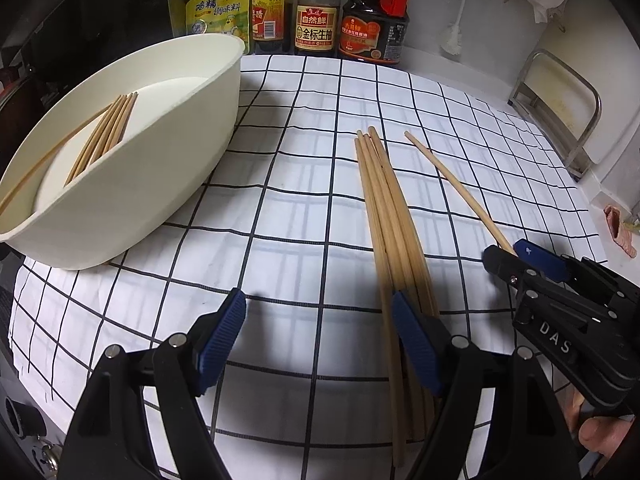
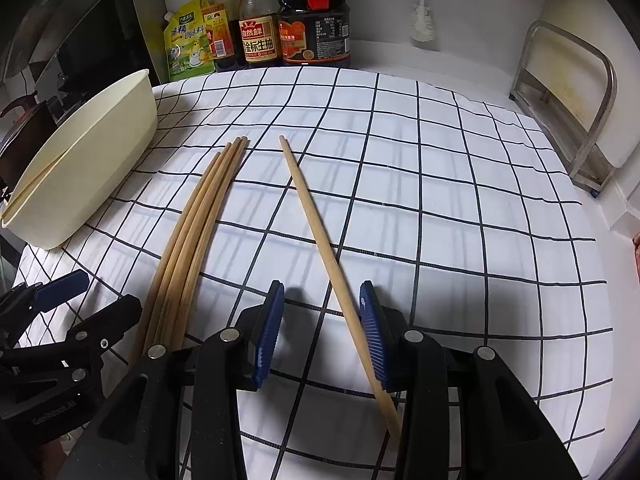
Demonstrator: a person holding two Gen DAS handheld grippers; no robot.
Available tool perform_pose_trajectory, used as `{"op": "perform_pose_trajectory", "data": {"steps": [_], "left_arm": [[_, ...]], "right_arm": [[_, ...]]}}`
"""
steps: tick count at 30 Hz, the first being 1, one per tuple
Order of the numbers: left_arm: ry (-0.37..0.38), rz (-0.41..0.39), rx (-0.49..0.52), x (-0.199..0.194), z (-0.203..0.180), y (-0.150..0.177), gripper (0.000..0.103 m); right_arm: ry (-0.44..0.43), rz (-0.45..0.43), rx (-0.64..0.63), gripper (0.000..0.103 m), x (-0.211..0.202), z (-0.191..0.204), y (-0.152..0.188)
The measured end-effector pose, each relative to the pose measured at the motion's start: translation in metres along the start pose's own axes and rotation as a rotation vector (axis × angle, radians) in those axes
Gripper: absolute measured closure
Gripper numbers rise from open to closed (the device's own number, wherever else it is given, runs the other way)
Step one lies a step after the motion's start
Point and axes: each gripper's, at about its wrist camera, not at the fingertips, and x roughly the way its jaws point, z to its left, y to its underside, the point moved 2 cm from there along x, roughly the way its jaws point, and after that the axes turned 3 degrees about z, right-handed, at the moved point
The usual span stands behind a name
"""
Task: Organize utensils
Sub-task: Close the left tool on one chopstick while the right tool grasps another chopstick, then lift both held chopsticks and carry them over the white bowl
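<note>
**Currently: Chopstick Pickup Staged at the Near Edge of the Cloth**

Several chopsticks are already laid lengthwise in the white tub (image 1: 132, 184) at the far-left corner of the checked cloth (image 1: 300, 220) — presumably the collection point. A bundle of chopsticks (image 1: 384, 208) is left mid-cloth, running toward the near edge. The left gripper (image 1: 318, 344) is spread wide and empty; its right pad is set beside the bundle, apparently for a gathering grasp. A single chopstick (image 2: 320, 232) lies apart, passed between the half-spread pads of the right gripper (image 2: 322, 332) — contact on one pad only, no pinch confirmed.
</note>
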Motion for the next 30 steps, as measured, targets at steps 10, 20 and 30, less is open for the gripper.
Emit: {"op": "perform_pose_trajectory", "data": {"steps": [10,20,30], "left_arm": [[-0.04,0.008,0.027,0.01,-0.007,0.0,0.027],[-0.033,-0.017,0.06,0.007,-0.015,0.0,0.061],[0.016,-0.003,0.053,0.002,-0.013,0.002,0.096]], "right_arm": [[0.026,-0.016,0.0,0.065,0.002,-0.001,-0.001],[0.041,-0.041,-0.041,0.077,0.003,0.009,0.0],[-0.069,-0.032,0.039,0.097,0.001,0.003,-0.002]]}}
